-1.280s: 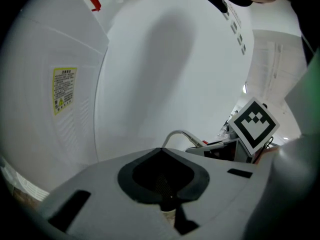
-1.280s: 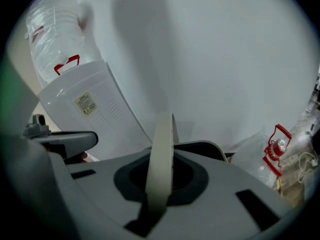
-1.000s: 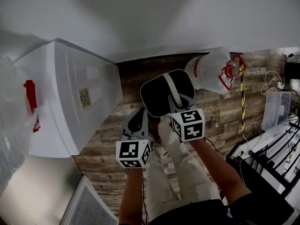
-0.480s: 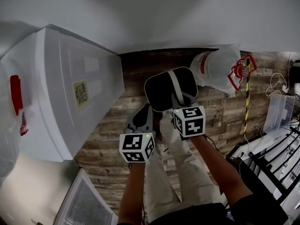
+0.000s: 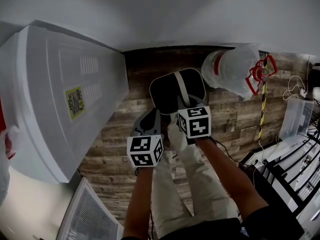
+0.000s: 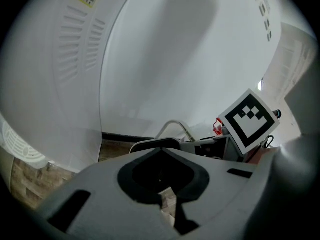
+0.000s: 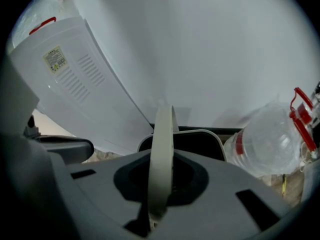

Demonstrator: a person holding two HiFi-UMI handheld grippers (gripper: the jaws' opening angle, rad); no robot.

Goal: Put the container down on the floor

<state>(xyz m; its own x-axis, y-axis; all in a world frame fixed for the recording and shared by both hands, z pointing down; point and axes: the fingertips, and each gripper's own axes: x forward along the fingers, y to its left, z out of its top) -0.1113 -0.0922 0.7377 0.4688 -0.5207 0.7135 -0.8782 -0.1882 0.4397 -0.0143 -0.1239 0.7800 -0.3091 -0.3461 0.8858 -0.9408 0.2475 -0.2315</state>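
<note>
- a white wall (image 5: 200,14) is rising behind the container (image 5: 166,95), meeting a dark baseboard (image 5: 165,49) just beyond it.
- a tall white appliance (image 5: 50,99) with vent slots is standing to the left of the container, near it but apart.
- a wood-plank floor (image 5: 115,134) is spreading below and around the container; whether the container is touching it cannot be told.
- the person's pale trouser legs (image 5: 195,184) are showing on the near side of the container.
- a clear water jug (image 5: 232,71) with a red cap is sitting tilted just to the right of the container.
- the container, black inside with a pale rim, is sitting between the appliance and the jug, close to the baseboard.
- a clear plastic box (image 5: 296,116) is standing well to the right of the container, past the jug.
- the right gripper (image 5: 186,109) is clamping the container's pale handle (image 7: 162,149), which is standing upright from the rim and running between the jaws.
- the left gripper (image 5: 150,121) is hanging just beside the container's near-left edge, apart from it, its jaws pressed together with nothing between them.
- a yellow label (image 5: 74,101) is showing on the appliance, left of the container.
</note>
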